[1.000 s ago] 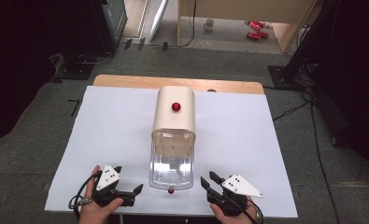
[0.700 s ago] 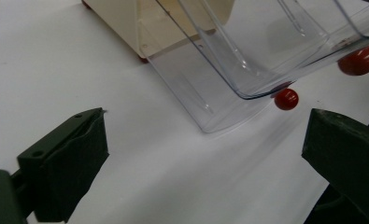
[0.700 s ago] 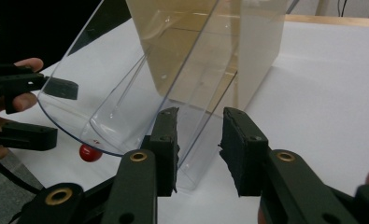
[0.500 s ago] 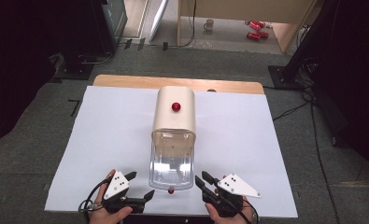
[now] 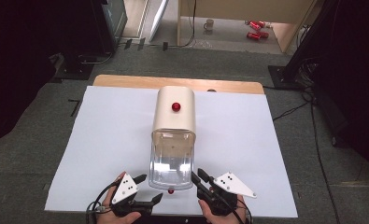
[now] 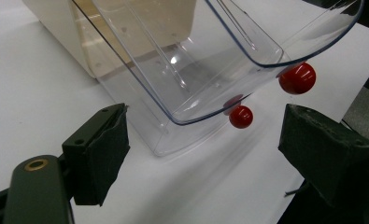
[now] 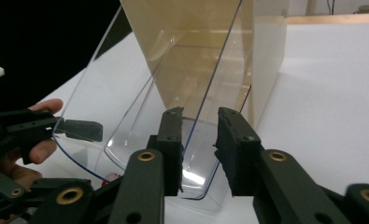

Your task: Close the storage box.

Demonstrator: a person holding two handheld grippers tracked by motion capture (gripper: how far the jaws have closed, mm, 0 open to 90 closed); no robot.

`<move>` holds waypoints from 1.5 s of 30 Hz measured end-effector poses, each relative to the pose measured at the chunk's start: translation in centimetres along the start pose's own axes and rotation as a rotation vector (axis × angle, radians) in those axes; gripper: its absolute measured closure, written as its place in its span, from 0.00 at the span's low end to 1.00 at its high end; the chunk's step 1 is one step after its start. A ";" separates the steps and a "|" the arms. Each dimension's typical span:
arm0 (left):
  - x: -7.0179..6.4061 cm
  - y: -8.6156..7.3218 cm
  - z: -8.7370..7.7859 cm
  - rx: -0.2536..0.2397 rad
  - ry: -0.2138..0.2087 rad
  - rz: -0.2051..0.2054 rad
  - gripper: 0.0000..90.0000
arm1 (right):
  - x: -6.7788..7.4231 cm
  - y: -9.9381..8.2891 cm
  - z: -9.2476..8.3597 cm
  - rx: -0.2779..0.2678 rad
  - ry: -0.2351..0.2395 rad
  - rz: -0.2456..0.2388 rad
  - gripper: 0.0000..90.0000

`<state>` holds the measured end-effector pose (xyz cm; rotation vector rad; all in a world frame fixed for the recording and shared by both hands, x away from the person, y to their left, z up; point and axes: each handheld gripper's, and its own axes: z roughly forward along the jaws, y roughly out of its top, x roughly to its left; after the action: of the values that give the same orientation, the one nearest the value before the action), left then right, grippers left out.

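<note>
A: Status on the clear drawer (image 5: 172,161)?

B: Pulled well out of the cream housing (image 5: 174,116), mid-bench (image 5: 102,140), front end toward the near edge. Same spot as a second ago.

A: So what changed?

B: Both hands in closer. Left gripper (image 5: 150,188) swung in from the left, now just beside the drawer's front corner and aimed at the small red knob (image 5: 171,191). Jaws apart, just been closing, nothing between them yet. Knob ahead of the gap in the left gripper view, not inside it.

A: Right side?

B: Right gripper (image 7: 198,140) up against the drawer's right wall. Jaws narrow, just been closing, straddling the clear wall. Wall between the pads, a sliver of gap visible in the right gripper view, so no clamp yet by the look of it.

A: Meaning?

B: Looks like grasp setup, not transport. Probably right to pinch the wall and steady the drawer, left to go for the knob. No contact confirmed on either.

A: Risks?

B: Thin slick plastic, likely to slip or flex under a narrow pinch. Small round knob, easy to miss off-centre. Worth squaring up the left before closing further.
</note>
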<state>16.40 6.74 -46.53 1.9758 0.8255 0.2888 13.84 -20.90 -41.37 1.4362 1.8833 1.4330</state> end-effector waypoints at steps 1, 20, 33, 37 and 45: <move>-0.1 0.0 0.1 -0.004 0.010 -0.002 0.23 | 0.1 -0.2 0.3 0.009 -0.001 0.005 0.83; 0.1 1.5 -0.6 -0.060 -0.013 -0.016 0.36 | 1.4 1.4 0.7 -0.011 -0.078 0.101 0.98; 0.9 3.7 -1.2 -0.113 -0.029 -0.001 0.37 | 0.4 3.6 1.3 -0.018 -0.043 0.124 1.00; 1.3 4.7 -1.0 -0.135 -0.019 -0.006 0.36 | 0.0 4.6 1.8 -0.038 -0.039 0.111 0.98; 2.3 5.7 -0.2 -0.164 -0.020 -0.048 0.37 | -1.1 4.6 2.0 -0.064 0.056 0.088 0.66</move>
<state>20.45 6.48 -41.97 1.8013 0.8093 0.2993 18.10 -21.00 -38.46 1.4803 1.8095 1.5752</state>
